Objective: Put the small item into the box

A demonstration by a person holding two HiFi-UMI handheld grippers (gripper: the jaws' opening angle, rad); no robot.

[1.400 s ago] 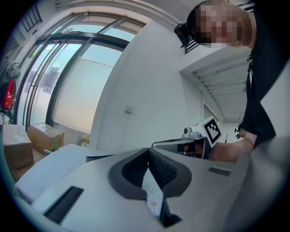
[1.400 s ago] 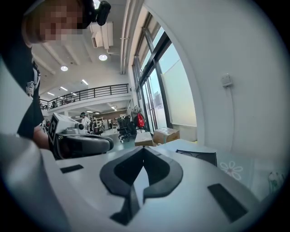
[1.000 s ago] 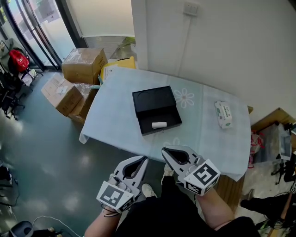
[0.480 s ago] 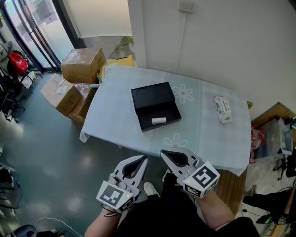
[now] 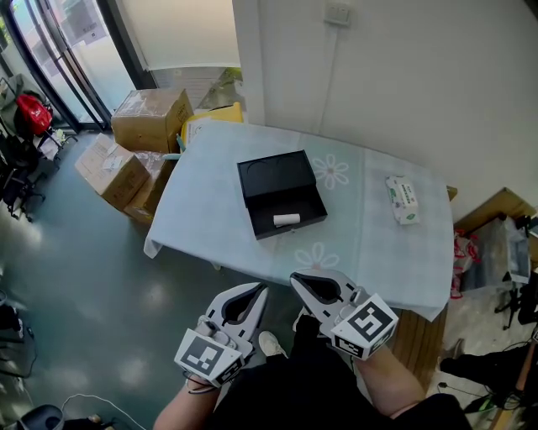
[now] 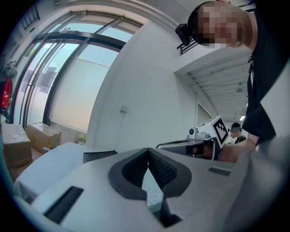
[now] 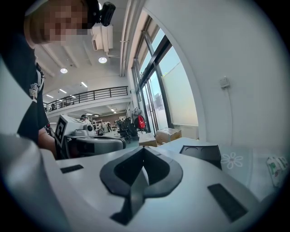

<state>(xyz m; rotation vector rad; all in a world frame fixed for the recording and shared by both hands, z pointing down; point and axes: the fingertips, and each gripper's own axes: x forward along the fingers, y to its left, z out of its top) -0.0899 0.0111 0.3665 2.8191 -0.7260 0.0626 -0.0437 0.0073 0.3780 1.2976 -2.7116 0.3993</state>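
Note:
An open black box [image 5: 279, 195] lies on the table [image 5: 370, 243], its lid folded back toward the far side. A small white cylinder [image 5: 287, 219] lies inside its near half. Both grippers hang well short of the table's near edge, close to the person's body. My left gripper [image 5: 262, 288] is shut with nothing in it; the same shut tips show in the left gripper view [image 6: 148, 150]. My right gripper [image 5: 294, 276] is also shut and empty, tips meeting in the right gripper view [image 7: 143, 149]. The box's lid [image 7: 201, 153] shows there too.
A white wipes packet [image 5: 402, 199] lies at the table's far right. Cardboard boxes [image 5: 139, 138] stand on the floor left of the table, beside glass doors. A wall with a socket [image 5: 340, 13] backs the table. Wooden furniture [image 5: 496, 218] stands at the right.
The view has shifted slightly, so the table and box sit a little higher and more to the left. Both grippers stay shut in about the same place.

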